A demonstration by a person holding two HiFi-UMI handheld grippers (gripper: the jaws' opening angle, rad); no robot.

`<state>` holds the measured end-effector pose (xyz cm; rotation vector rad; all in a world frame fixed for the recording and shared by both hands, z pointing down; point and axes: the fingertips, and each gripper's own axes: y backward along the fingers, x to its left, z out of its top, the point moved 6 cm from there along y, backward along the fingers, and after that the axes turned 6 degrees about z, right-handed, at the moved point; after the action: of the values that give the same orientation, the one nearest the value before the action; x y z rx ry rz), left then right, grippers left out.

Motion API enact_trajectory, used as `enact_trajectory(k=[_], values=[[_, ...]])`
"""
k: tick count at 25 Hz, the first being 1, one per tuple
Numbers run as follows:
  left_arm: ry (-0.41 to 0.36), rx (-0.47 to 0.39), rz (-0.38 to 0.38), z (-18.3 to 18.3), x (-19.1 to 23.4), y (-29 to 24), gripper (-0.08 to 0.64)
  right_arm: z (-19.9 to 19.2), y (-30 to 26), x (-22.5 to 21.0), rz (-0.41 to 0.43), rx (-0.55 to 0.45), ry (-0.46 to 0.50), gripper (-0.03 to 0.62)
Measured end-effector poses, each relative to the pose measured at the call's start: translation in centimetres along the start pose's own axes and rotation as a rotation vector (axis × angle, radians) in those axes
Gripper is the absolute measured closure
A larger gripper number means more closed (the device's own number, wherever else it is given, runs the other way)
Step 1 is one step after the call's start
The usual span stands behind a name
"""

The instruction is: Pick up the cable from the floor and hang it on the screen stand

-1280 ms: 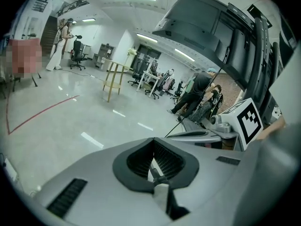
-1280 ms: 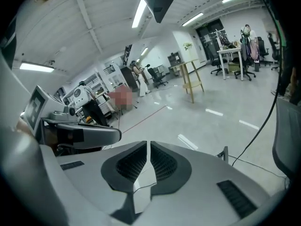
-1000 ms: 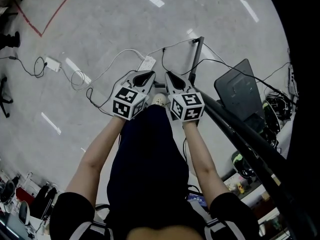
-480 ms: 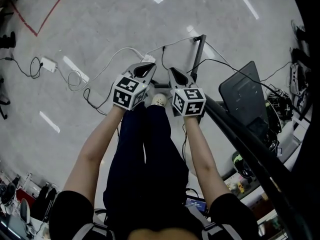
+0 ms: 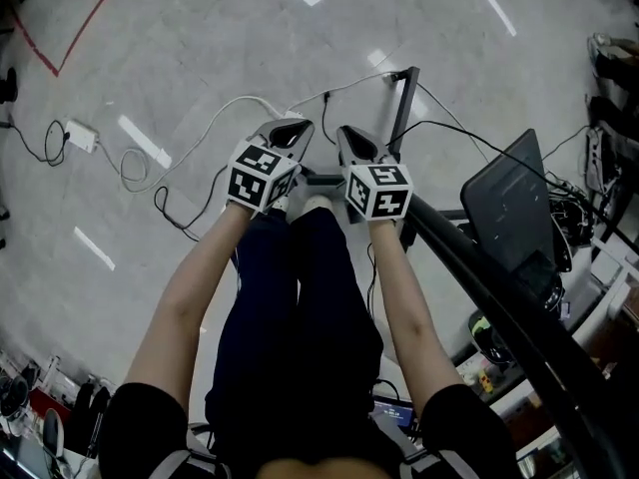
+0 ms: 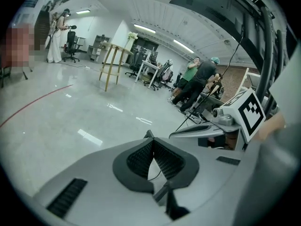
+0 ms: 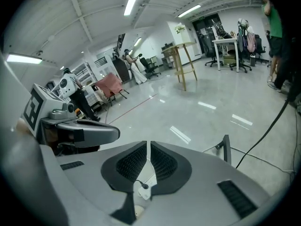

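At the left edge of the head view a white adapter (image 5: 80, 135) lies on the floor (image 5: 200, 28). From it the white cable (image 5: 243, 100) loops and arcs toward the centre of the frame, and I take this for the one to lift. It is flat on the floor, untouched. A thinner black cable (image 5: 165, 205) curls just below it.

My left gripper (image 5: 288, 130) is at centre, angled down over the near end of that white run. Its pads are pressed together with nothing between them. My right gripper (image 5: 351, 140) sits just beside it, also closed and empty. Through the slit under its pads I glimpse a white block with a black plug.

I hold the two side by side, probably to take the cable with both.

To the right stands the screen stand (image 5: 402, 108), its dark screen (image 5: 509, 203) further right, where the cable must hang.
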<state>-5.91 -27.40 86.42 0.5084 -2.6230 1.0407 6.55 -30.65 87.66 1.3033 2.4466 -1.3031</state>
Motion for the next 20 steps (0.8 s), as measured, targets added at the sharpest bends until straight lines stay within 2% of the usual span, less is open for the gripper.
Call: enact_trajectory(k=[9, 14, 20], values=[[-0.001, 0.025, -0.016, -6.3, 3.4, -5.9, 0.552, -4.5, -6.1, -5.0, -0.018, 0.03, 0.012, 0.565], [-0.025, 0.035, -0.013, -9.3, 5.7, -8.4, 0.552, -6.7, -9.4, -7.0, -0.014, 0.034, 0.002, 0.561], [-0.037, 0.038, 0.001, -12.4, 8.5, -11.4, 0.552, -9.4, -13.3, -9.4, 0.0, 0.05, 0.012, 0.526]])
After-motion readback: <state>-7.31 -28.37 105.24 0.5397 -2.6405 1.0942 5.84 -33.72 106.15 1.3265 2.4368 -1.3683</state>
